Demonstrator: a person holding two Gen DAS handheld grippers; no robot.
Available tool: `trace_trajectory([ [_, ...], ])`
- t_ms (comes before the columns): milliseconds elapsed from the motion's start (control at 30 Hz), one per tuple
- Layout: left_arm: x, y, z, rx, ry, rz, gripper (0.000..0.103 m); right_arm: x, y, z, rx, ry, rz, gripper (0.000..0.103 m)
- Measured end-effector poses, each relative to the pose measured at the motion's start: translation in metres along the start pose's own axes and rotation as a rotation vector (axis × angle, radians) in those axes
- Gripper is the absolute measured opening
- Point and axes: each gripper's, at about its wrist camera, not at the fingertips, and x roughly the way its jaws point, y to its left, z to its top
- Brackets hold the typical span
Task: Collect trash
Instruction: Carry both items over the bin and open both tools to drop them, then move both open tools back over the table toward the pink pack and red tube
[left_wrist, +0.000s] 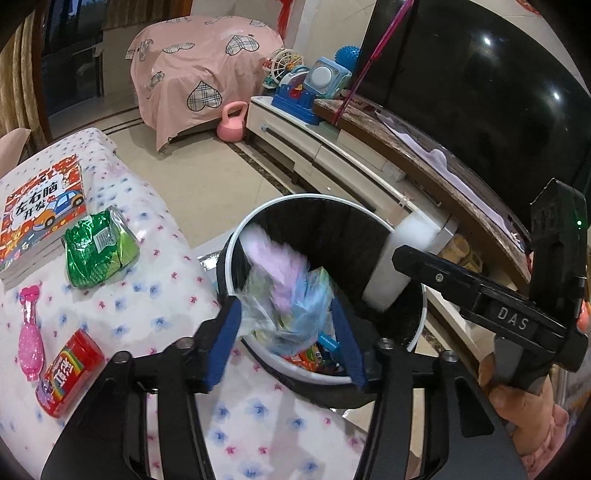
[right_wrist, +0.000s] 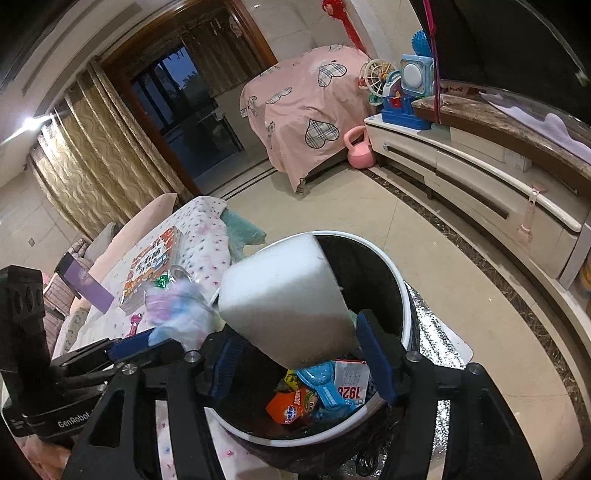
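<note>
Release over bin (left_wrist: 236, 236): left gripper (left_wrist: 286, 341) jaws parted, blurred plastic wrapper (left_wrist: 284, 295) loose between them, seemingly falling; right gripper (right_wrist: 299, 369) jaws parted about white foam block (right_wrist: 284, 295), apparently unpressed; risk: the block, tilted by the rim, tips out beyond the jaws

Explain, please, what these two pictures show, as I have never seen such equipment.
A person holds a hand-held gripper in each hand, each with a camera looking along its fingers. Left view: the left hand-held gripper over a round white-rimmed bin, a blurred clear plastic bag loose between its fingers. Right view: the right hand-held gripper around a white foam block, grip unclear. On the flowered cloth lie a green foil wrapper, a red packet and a colourful book.
</note>
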Motion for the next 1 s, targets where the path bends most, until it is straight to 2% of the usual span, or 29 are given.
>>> trace_trajectory([
  [100,-0.001,-0.001,0.000,-0.002,0.000,0.001,0.056,0.000,-0.002,0.000,0.008,-0.005,0.005,0.075],
  [400,-0.023,0.018,-0.021,-0.041,-0.019,0.008,0.058,-0.009,0.001,-0.009,0.030,-0.019,0.016,0.079],
  [600,-0.043,0.044,-0.052,-0.099,-0.031,0.036,0.058,-0.017,0.021,-0.029,0.016,-0.032,0.035,0.086],
  [1000,-0.087,0.116,-0.110,-0.251,-0.041,0.092,0.058,-0.008,0.077,-0.074,-0.013,0.034,0.117,0.088],
])
